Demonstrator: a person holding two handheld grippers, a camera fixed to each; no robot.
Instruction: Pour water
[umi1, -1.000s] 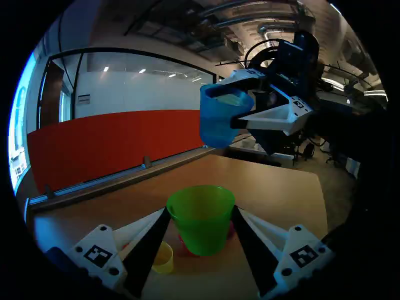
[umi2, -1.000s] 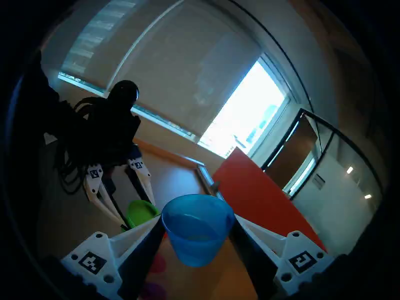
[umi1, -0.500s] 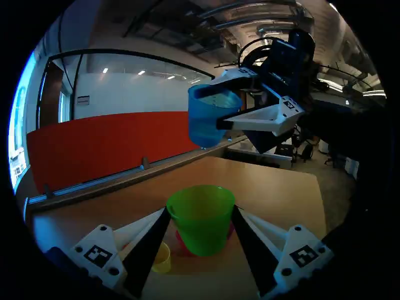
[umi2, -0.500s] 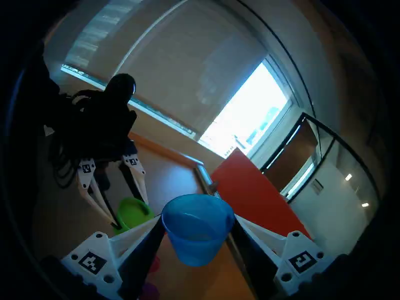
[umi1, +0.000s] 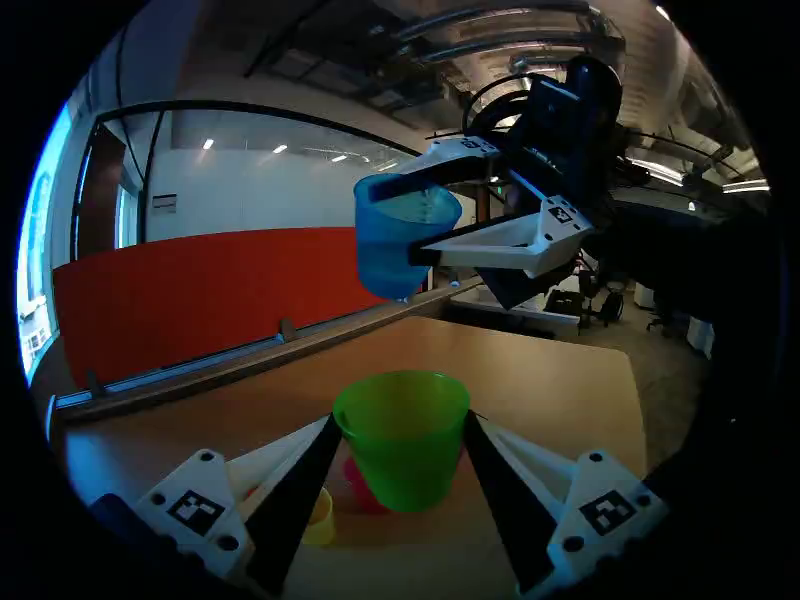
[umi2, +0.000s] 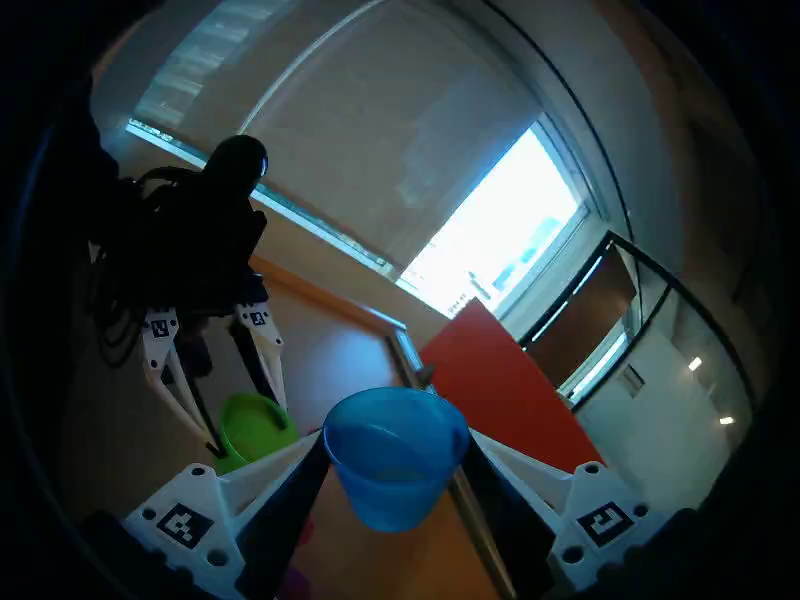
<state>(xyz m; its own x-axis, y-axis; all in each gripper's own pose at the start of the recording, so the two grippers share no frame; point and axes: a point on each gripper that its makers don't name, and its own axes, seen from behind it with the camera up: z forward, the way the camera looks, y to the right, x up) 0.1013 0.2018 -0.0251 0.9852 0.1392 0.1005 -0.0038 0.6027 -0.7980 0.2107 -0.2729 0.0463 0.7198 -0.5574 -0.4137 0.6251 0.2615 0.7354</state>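
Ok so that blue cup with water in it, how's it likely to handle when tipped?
The blue cup looks like thin plastic, so it probably flexes if the right gripper squeezes harder. The water visible inside likely makes it heavier and apt to slosh. Its smooth, tapered wall could slip downward.

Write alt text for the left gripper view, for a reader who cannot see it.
The left gripper holds a green cup close to the camera, over a wooden table. Higher up and farther off, the right gripper holds a blue cup with water in it. A small yellow cup sits on the table.
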